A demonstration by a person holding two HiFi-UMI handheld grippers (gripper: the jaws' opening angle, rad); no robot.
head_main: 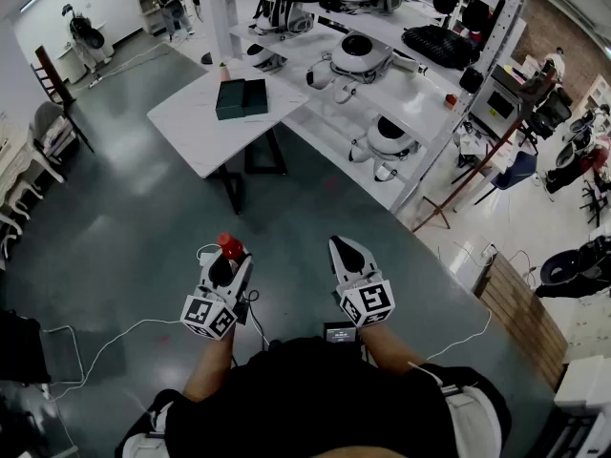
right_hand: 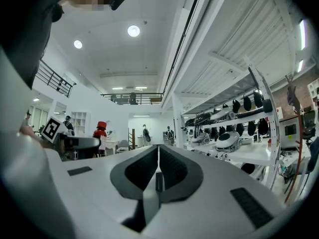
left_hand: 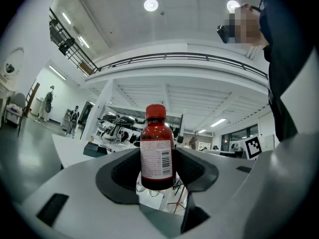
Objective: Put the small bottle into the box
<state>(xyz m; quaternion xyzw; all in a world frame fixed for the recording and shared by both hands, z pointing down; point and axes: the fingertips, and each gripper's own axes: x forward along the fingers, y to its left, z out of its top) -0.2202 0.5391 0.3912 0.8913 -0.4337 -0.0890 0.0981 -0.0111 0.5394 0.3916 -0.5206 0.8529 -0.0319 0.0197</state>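
Bottle (left_hand: 157,151) stands upright between the jaws of the left gripper (left_hand: 157,181). It is small and dark red, with a red cap and a white barcode label. The black pads press on its lower half from both sides, so the jaws stand wide around it. From the head view, the gripper holds the bottle level over the grey floor (head_main: 124,227), close in front of the person. The right gripper (right_hand: 158,159) is just beside it, also level, its jaws closed together on nothing. Well ahead of both grippers, a dark green box (head_main: 242,97) lies on a white table (head_main: 191,127). Shelves (head_main: 420,74) carrying white robot parts run behind that table.
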